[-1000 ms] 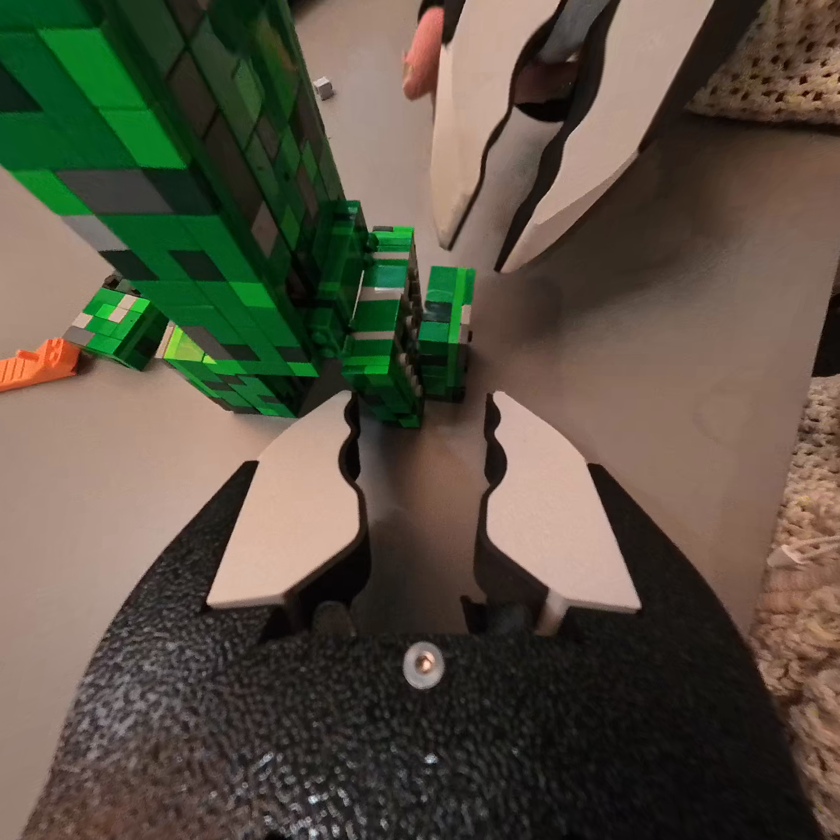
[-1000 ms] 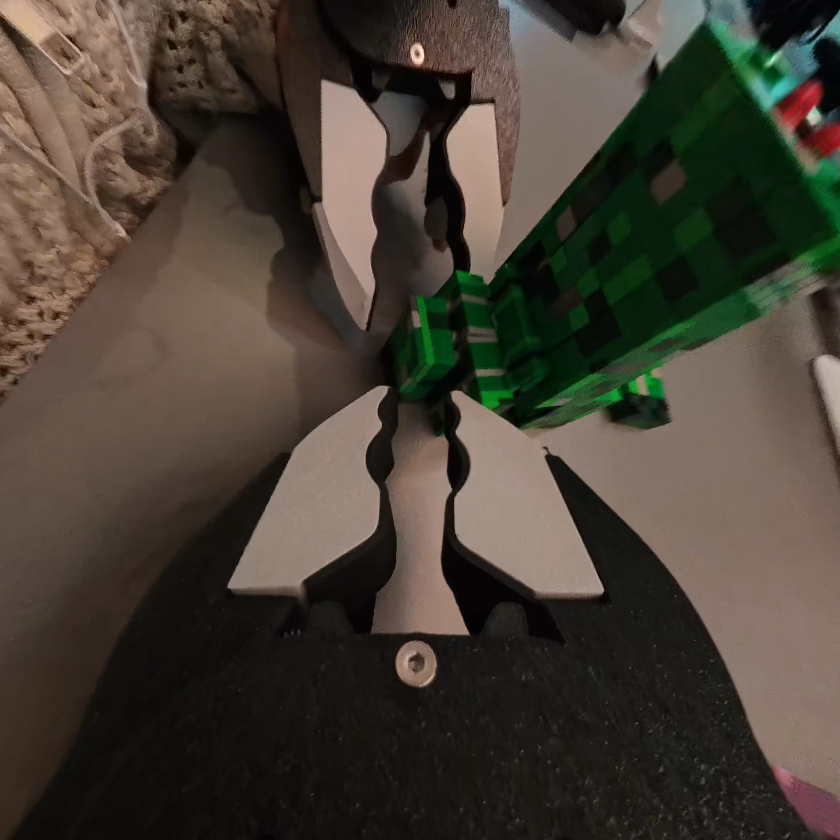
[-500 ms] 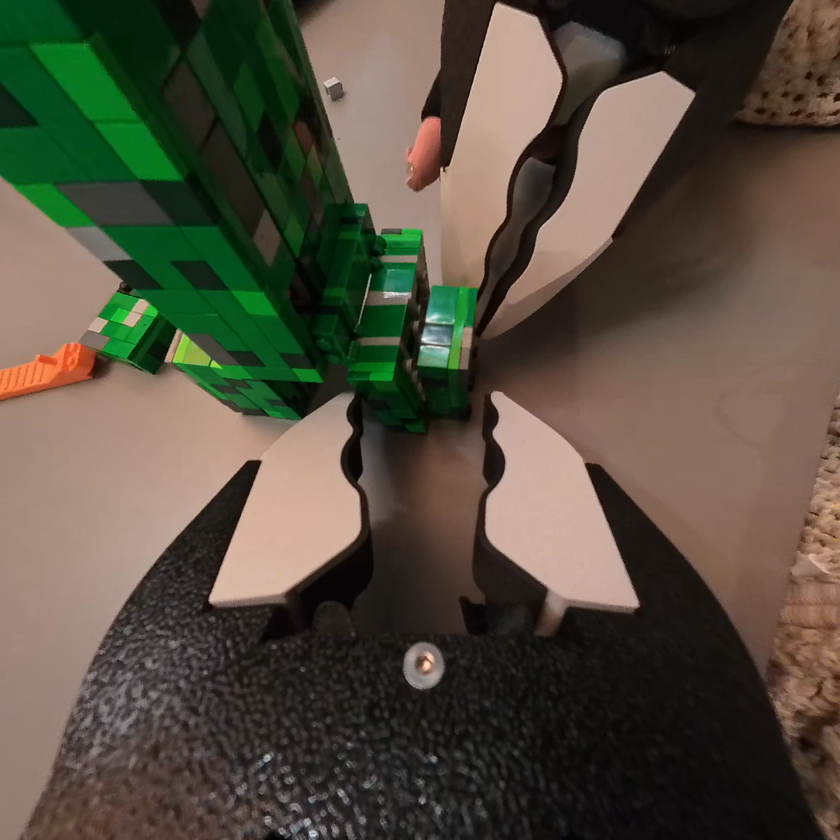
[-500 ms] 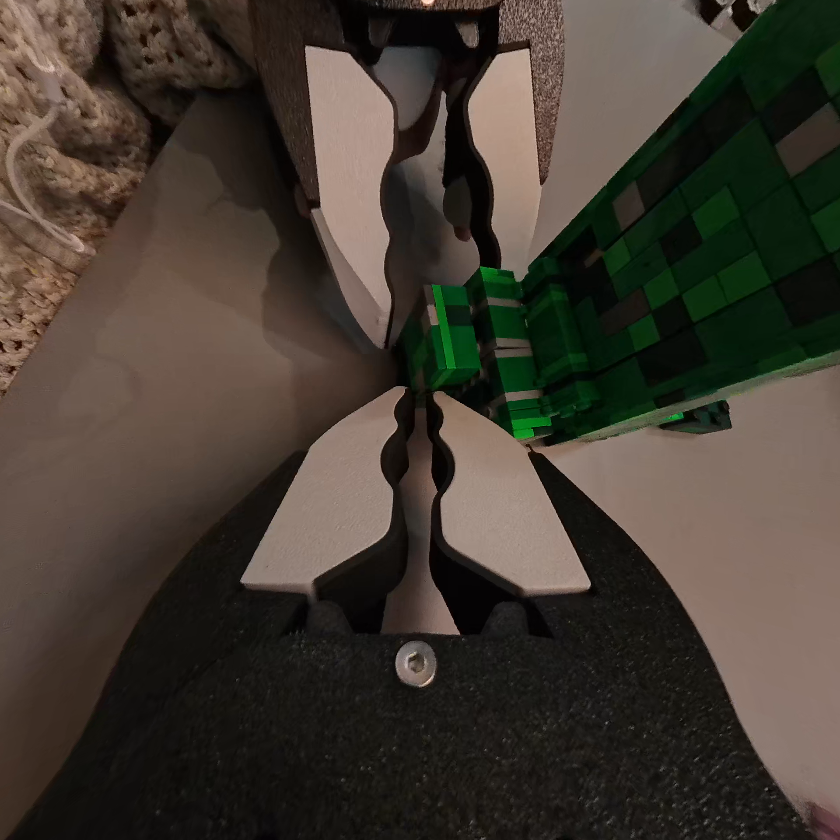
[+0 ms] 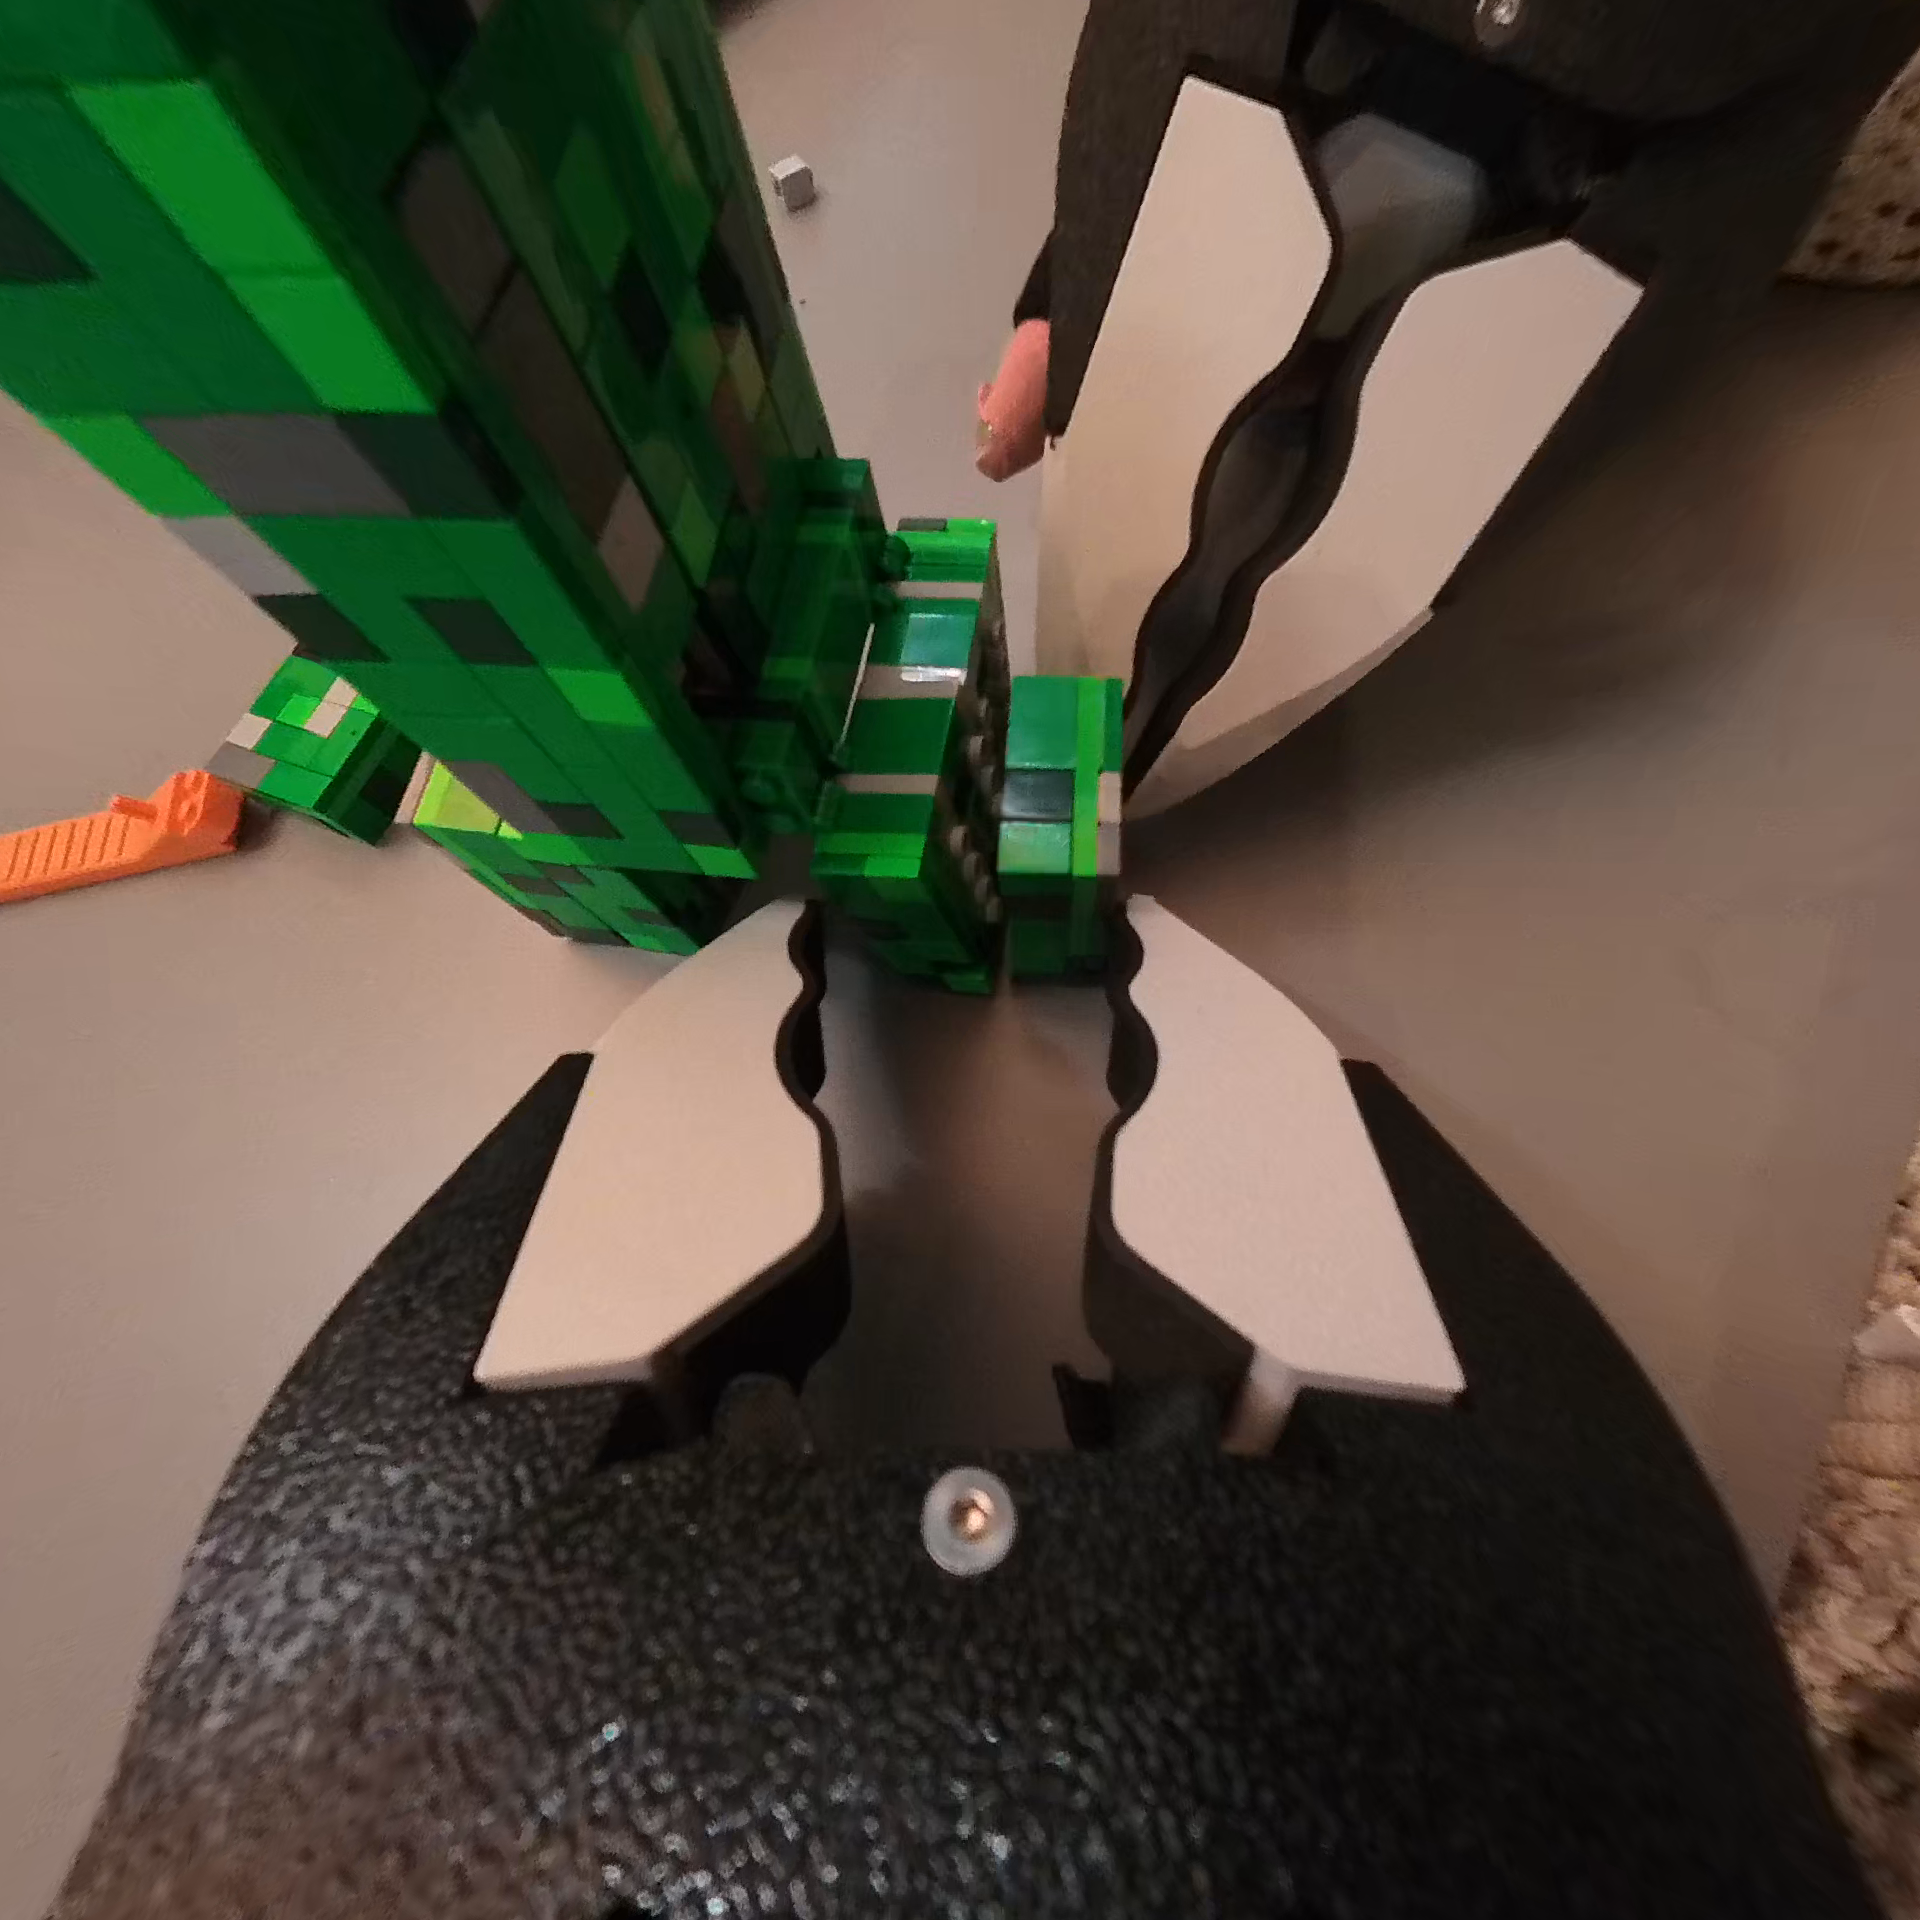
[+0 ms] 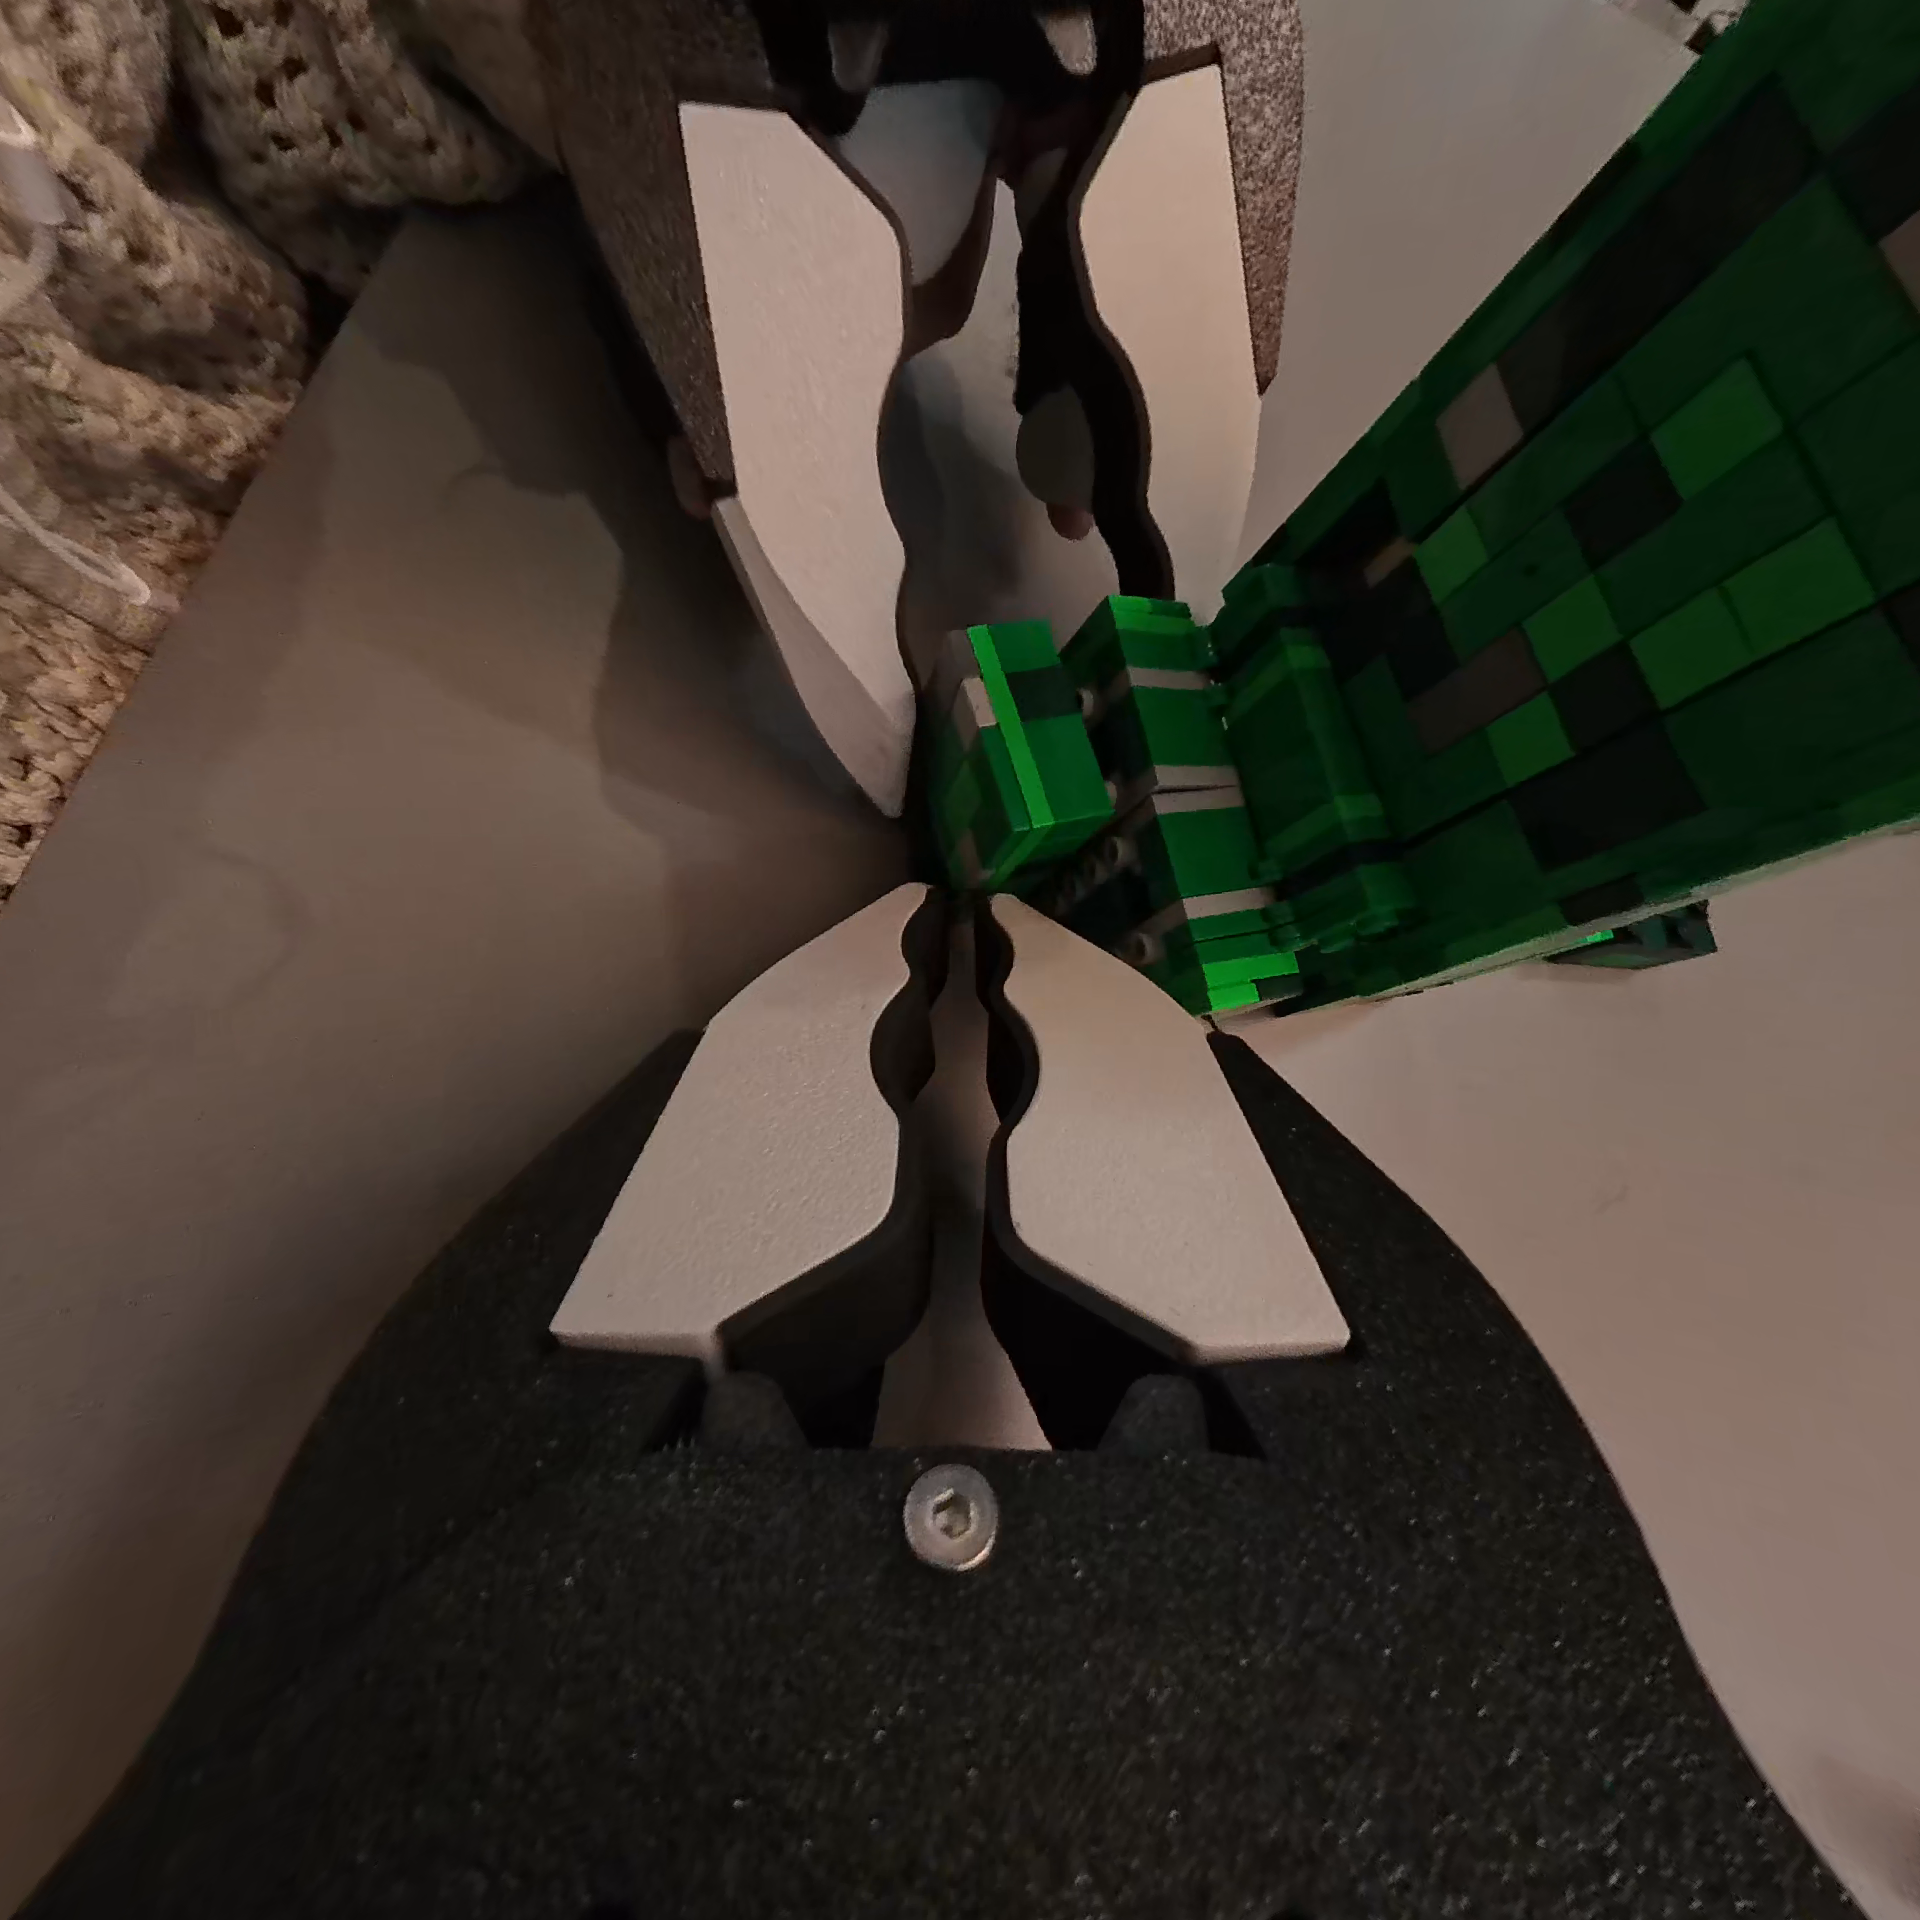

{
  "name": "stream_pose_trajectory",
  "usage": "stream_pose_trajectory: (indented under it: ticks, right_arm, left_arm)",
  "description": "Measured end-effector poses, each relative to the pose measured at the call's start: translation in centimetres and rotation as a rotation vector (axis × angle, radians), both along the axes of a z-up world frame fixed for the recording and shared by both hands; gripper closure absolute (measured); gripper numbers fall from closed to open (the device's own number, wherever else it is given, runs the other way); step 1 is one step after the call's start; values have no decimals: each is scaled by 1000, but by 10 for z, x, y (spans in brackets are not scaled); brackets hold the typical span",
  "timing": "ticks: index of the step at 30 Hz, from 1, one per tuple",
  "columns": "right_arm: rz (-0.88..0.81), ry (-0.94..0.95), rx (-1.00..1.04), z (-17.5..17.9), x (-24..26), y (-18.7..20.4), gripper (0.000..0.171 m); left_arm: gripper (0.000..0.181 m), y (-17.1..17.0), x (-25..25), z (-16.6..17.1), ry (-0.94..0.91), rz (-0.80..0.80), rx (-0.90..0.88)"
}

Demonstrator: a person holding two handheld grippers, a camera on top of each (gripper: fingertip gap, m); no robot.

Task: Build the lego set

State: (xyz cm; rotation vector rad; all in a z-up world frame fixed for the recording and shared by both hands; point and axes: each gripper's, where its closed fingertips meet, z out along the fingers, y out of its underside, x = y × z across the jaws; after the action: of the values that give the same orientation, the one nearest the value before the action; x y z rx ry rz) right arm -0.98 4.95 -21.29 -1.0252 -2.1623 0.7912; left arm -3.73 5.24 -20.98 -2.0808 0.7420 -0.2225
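- Change since the earlier frame: right tool [image 6: 961,909] has closed in on the small green block [image 5: 1060,821] and narrowed its jaws; block now sits against the foot.
- Left tool [image 5: 966,935]: jaws wide apart, empty, tips flanking the foot section [image 5: 904,769].
- Right tool: jaws nearly together, holding nothing, tips touching the block's outer face.
- Green model [image 5: 416,416]: tall body built, standing on the grey tabletop [image 5: 312,1091].
- Remaining: block apparently unseated; loose green piece [image 5: 312,748], orange separator [image 5: 114,836] aside.
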Motion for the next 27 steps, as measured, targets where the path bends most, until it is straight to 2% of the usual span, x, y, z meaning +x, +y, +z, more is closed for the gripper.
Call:
stream_pose_trajectory:
  ticks: [16,21,24,27]
  right_arm:
    - [8,53,58,3,0,2,166]
    - [18,216,120,26,-3,5,168]
    - [15,329,225,40,-10,6,151]
    - [37,328,278,38,-14,3,143]
  left_arm:
    - [136,2,-2,1,-1,14,5]
    - [137,2,-2,0,11,19,12]
    - [138,2,-3,0,18,21,16]
    - [140,2,-2,0,14,14,12]
